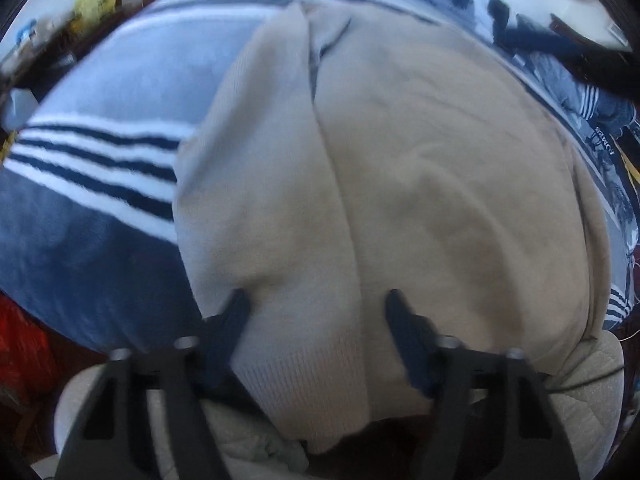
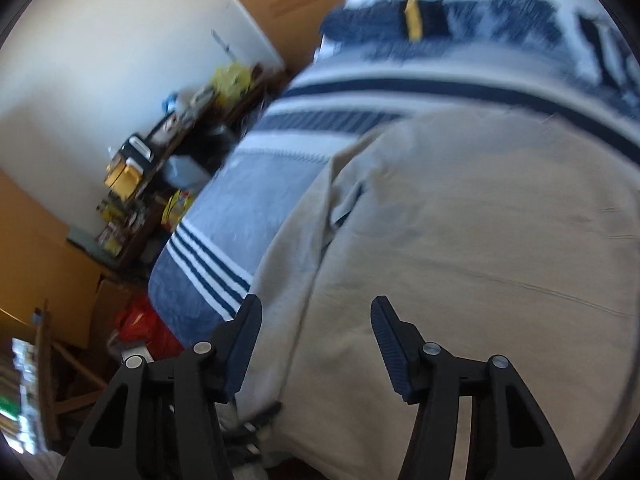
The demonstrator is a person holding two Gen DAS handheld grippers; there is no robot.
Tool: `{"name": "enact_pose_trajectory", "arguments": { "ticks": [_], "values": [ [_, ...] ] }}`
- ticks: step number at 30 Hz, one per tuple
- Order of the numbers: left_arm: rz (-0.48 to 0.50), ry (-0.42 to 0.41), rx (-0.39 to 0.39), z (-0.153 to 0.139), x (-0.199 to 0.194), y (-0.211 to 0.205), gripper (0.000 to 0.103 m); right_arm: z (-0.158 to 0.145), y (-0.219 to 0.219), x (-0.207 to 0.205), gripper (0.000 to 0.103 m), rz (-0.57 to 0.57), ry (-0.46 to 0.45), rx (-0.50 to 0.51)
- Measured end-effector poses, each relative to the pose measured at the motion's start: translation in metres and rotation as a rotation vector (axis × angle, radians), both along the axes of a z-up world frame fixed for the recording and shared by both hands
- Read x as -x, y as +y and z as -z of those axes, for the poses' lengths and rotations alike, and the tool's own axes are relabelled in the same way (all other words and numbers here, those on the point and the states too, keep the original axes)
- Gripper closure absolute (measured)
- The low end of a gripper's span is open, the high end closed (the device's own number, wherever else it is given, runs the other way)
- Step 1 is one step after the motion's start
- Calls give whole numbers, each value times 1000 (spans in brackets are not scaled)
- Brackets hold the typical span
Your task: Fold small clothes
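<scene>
A beige knitted garment (image 1: 400, 184) lies spread on a blue blanket with white and navy stripes (image 1: 100, 152). Its left part is folded over the middle, and its ribbed hem hangs at the near edge. My left gripper (image 1: 316, 300) is open just above the near hem, holding nothing. In the right wrist view the same beige garment (image 2: 480, 220) fills the right half. My right gripper (image 2: 316, 312) is open over the garment's left fold, holding nothing. Both views are blurred.
The striped blanket (image 2: 240, 208) covers a bed. A cluttered dark shelf (image 2: 160, 152) stands by the white wall at left. A red bag (image 2: 136, 324) lies on the floor below the bed's edge. Patterned navy fabric (image 1: 580, 92) lies at the right.
</scene>
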State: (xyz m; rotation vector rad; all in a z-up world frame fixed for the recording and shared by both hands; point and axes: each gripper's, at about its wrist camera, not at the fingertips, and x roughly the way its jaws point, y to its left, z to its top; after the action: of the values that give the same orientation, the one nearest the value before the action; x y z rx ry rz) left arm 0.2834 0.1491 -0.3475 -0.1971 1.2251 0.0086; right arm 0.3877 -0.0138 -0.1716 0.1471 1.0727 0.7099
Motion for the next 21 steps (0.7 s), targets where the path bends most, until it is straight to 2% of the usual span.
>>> {"name": "enact_pose_trajectory", "arguments": {
  "ticks": [2, 4, 6, 7, 8, 11, 12, 13, 14, 15, 16, 18, 21],
  "values": [
    [-12, -8, 28, 0, -2, 6, 62, 19, 28, -25, 43, -40, 51, 8],
    [-6, -6, 53, 2, -1, 8, 71, 35, 51, -44, 45, -60, 86, 26],
    [-22, -2, 83, 3, 2, 17, 94, 52, 74, -65, 47, -66, 122, 37],
    [-30, -5, 108, 1, 3, 21, 98, 58, 79, -71, 47, -66, 134, 43],
    [-41, -17, 154, 0, 5, 28, 99, 69, 92, -83, 47, -67, 163, 52],
    [-60, -67, 222, -11, 13, 40, 100, 92, 116, -107, 52, -57, 187, 128],
    [-68, -78, 248, -15, 15, 44, 100, 104, 123, -116, 61, -28, 217, 147],
    [-85, -88, 285, -21, 18, 51, 100, 112, 127, -120, 72, -19, 270, 119],
    [-105, -98, 310, -28, 21, 58, 100, 120, 129, -123, 79, -16, 302, 105],
    [-118, -110, 321, -35, 24, 64, 100, 125, 133, -124, 91, -7, 325, 104],
    [-133, -133, 333, -46, 28, 72, 100, 127, 139, -122, 96, -10, 328, 124],
    [-144, -164, 353, -68, 33, 82, 100, 115, 146, -118, 99, -20, 278, 149],
    [-126, -225, 348, -107, 38, 88, 100, 76, 143, -118, 99, -36, 244, 51]
  ]
}}
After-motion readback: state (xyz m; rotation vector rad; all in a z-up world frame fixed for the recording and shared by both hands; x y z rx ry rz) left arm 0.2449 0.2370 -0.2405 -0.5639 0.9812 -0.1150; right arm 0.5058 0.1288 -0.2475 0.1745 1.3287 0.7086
